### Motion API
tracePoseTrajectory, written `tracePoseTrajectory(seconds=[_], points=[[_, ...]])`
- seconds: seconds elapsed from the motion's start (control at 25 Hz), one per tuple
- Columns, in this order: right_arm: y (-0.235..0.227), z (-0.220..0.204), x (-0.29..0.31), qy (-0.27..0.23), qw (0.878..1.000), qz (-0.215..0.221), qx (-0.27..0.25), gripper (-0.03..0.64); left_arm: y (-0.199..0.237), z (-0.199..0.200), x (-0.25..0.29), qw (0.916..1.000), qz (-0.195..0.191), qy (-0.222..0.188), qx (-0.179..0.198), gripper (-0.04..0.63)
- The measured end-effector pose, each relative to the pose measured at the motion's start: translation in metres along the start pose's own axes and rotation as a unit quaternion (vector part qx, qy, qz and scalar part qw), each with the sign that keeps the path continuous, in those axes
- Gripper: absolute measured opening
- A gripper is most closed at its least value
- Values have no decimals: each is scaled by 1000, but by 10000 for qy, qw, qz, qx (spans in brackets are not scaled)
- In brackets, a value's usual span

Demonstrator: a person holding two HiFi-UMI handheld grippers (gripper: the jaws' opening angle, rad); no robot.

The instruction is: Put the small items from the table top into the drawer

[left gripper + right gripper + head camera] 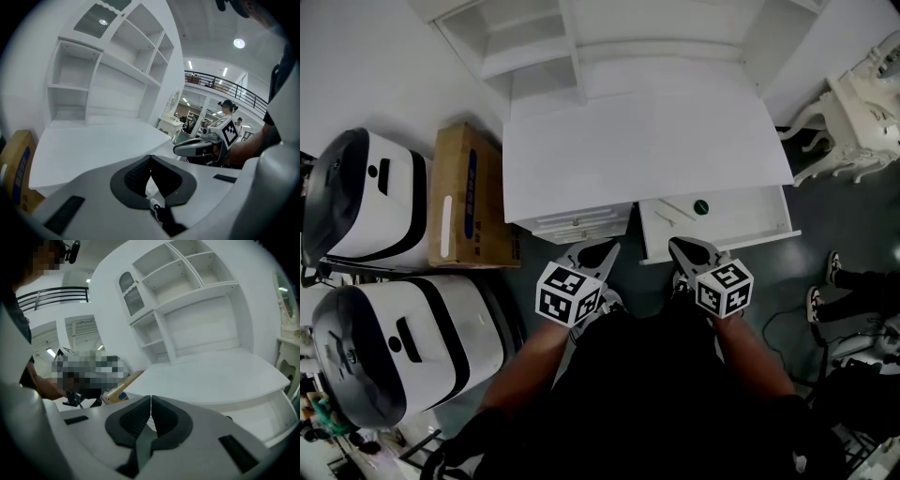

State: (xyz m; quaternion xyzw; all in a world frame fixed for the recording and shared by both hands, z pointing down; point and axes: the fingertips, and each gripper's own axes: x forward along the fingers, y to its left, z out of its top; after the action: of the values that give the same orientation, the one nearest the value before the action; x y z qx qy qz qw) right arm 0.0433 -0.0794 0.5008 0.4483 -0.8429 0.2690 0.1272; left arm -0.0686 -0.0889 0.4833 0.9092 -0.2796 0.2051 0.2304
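You are holding both forearms forward from your body, side by side. The left claw (600,250) and the right claw (682,247) are both pointing toward the front edge of the tabletop (637,141) and tilting a little downward. In the left gripper view the left claw (150,160) is showing its pads pressed together with nothing between them. In the right gripper view the right claw (151,400) is likewise closed tight and carrying nothing. The left claw is hanging in front of the shut drawer (577,223), and the right claw is hanging just before the front wall of the open drawer (741,230).

The open drawer is standing pulled out under the tabletop's front right corner, its long side running along the front edge. A small green round thing (701,207) is lying inside it, near the middle; being round, it points no way in particular. Thin pale shapes are lying beside it, too faint to name.

White shelves (534,47) are rising along the tabletop's back edge. A cardboard box (467,197) is standing at its left side, with two white-and-black machines (370,197) further left on the dark floor (853,216). An ornate white table (862,122) is standing to the right.
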Motion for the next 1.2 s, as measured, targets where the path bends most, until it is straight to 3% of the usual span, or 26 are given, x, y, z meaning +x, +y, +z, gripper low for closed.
tracePoseTrajectory(seconds=[0.24, 0.52, 0.84, 1.2], points=[[28, -3, -1, 22, 9994, 298, -194, 29, -4, -1, -10, 9999, 26, -15, 109, 9], [28, -8, -18, 60, 9988, 393, -297, 28, -19, -7, -21, 9994, 282, -145, -110, 9], [7, -26, -72, 71, 9991, 259, -339, 28, -68, -19, -10, 9990, 347, -145, -247, 9], [-3, -47, -125, -23, 9991, 230, -345, 26, -131, -25, 5, 9996, 232, -123, -86, 9]])
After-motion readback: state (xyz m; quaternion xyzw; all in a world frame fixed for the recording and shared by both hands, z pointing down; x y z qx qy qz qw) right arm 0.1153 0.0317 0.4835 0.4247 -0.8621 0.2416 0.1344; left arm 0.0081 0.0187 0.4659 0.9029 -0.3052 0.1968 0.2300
